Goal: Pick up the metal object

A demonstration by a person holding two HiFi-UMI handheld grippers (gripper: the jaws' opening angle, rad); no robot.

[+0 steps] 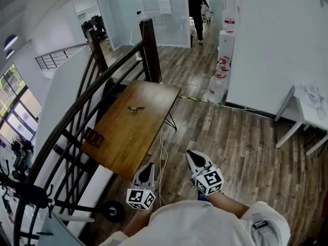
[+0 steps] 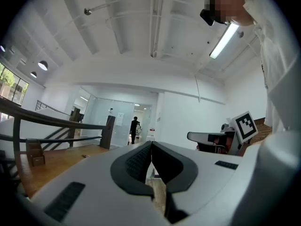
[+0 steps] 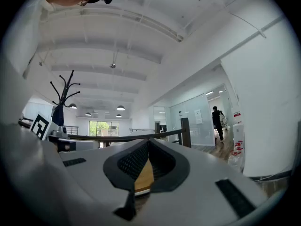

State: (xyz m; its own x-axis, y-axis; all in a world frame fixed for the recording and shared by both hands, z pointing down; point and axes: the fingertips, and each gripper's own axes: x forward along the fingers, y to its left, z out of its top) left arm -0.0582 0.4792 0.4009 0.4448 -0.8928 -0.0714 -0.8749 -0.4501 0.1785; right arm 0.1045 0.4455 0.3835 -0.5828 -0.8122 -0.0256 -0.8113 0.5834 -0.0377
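fingers (image 2: pixel 136 164) (image 3: pixel 131 161) together, empty, both grippers (image 1: pixel 148 166) (image 1: pixel 190 154)

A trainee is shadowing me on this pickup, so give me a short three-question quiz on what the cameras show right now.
1. True or false: the left tool already holds the metal object.
2. Where does the metal object lie? A) on the wooden table; B) on the floor; C) on the stair rail.
3. How do the jaws of the right tool stand, and what is between them?

Key
1. False: the object lies untouched, well apart from both tools.
2. A.
3. Closed together, with nothing between them.
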